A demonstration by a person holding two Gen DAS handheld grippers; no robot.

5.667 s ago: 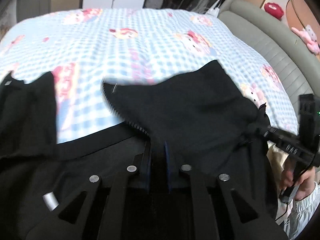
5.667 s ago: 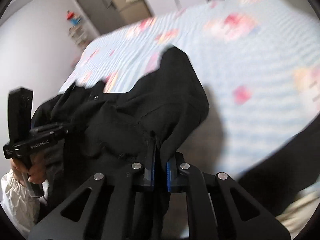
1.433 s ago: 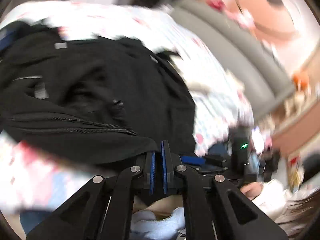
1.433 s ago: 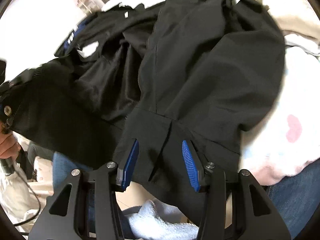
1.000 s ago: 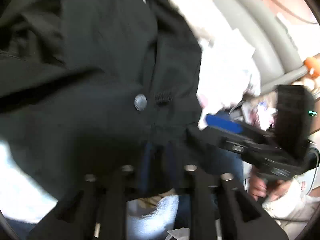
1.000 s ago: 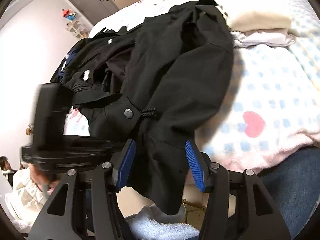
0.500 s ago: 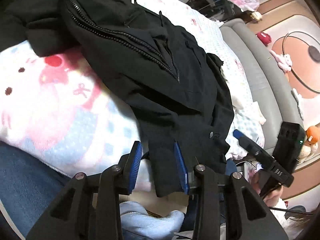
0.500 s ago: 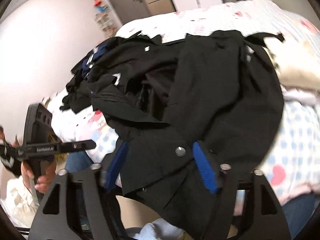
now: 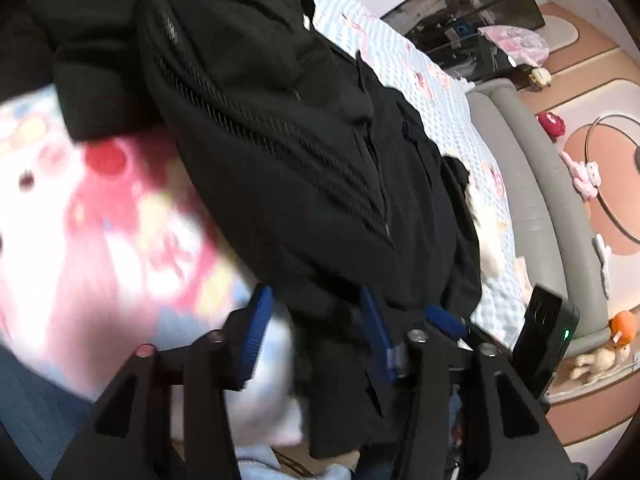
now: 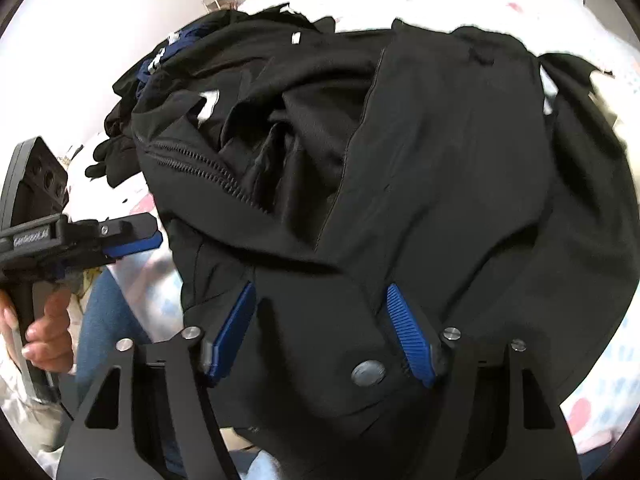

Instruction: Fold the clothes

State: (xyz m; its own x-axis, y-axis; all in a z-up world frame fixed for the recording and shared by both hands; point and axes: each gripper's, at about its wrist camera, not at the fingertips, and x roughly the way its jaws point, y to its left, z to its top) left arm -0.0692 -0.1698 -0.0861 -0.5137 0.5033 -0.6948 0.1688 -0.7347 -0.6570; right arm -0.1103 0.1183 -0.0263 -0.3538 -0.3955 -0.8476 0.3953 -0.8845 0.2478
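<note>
Jacket [image 10: 420, 184] hem hiding bed edge; left gripper [image 9: 316, 332] and right gripper [image 10: 324, 328] angling down, jaws just widening, apart, straddling hem unclamped.

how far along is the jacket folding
Early. Done: the black jacket lies on the patterned bedspread, still rumpled and unzipped. In hand: nothing; the left gripper and right gripper have just been opening, hem between the pads but ungripped. Left: every fold.

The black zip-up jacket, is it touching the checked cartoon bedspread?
Touching. The left wrist view shows the black zip-up jacket lying on the checked cartoon bedspread.
</note>
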